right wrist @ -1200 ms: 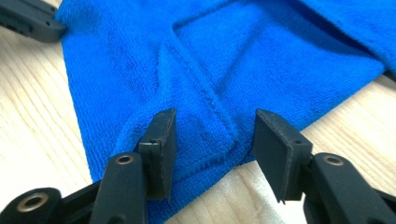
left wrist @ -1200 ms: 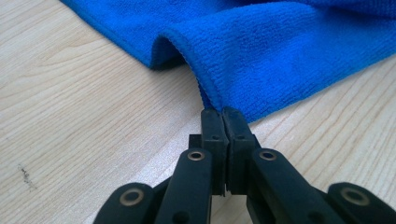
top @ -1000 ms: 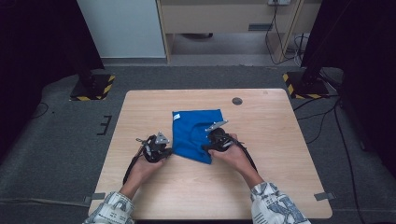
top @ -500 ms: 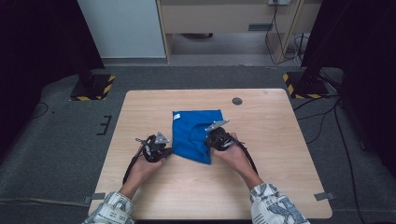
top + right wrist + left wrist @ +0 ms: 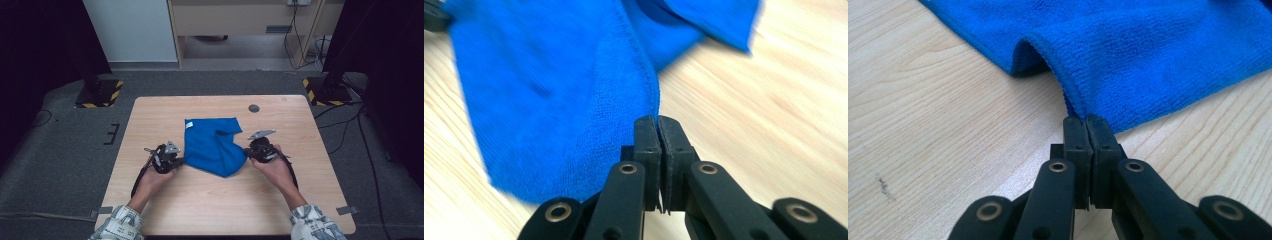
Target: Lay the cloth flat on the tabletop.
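A blue cloth lies rumpled in the middle of the wooden table, its far right corner folded over. My left gripper is shut on the cloth's near left edge; in the left gripper view the hem rises in a small fold into the closed jaws of that gripper. My right gripper is shut on the cloth's right edge. In the right gripper view the cloth runs up to the pinched tips of that gripper and looks blurred.
A small dark round disc sits in the tabletop near the far edge. Bare wood lies on the near side and to the right. Two stands with yellow-black striped bases flank the table's far corners on the floor.
The right gripper has moved right with the cloth's edge, drawing the cloth wider between the two hands. The left gripper has stayed put.
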{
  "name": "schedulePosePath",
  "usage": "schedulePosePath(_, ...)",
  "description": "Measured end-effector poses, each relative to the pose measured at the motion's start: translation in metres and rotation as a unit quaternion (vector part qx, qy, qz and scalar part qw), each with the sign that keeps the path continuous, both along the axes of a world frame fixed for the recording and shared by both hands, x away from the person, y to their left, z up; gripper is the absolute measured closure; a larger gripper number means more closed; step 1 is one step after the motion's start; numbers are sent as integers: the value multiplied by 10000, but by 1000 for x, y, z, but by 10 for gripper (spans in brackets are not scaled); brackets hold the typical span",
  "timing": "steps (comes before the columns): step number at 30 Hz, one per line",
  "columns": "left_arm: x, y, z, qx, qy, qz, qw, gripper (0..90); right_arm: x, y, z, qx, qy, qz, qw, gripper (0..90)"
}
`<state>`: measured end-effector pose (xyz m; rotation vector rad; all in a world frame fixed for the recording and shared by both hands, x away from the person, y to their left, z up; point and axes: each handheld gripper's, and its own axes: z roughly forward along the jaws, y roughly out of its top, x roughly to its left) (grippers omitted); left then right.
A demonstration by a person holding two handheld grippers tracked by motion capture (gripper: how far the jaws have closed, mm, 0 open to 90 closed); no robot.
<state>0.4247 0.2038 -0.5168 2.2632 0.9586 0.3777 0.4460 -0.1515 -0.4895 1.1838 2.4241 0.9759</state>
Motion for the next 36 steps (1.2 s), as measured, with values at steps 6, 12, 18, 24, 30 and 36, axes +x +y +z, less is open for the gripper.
schedulePosePath(6,-2,-9,1,-26,4,-99,9999,887,-14,-36,-8,48,187,-353,9992,883)
schedulePosePath(12,-4,-20,5,-192,8,-188,9996,888,-37,-58,-10,69,314,-553,9980,881)
schedulePosePath(18,-11,-24,8,-155,-20,-289,9995,888,-56,-67,-8,141,440,-638,9969,874)
schedulePosePath(24,-11,-11,12,-325,-4,-156,9994,888,-62,-64,-4,254,372,-523,9976,784)
schedulePosePath(30,-11,-5,10,-296,43,-115,9995,888,-64,-53,6,251,-172,-460,9985,532)
schedulePosePath(36,-11,-3,11,-340,26,-90,9994,887,-65,-19,6,249,-371,35,9990,527)
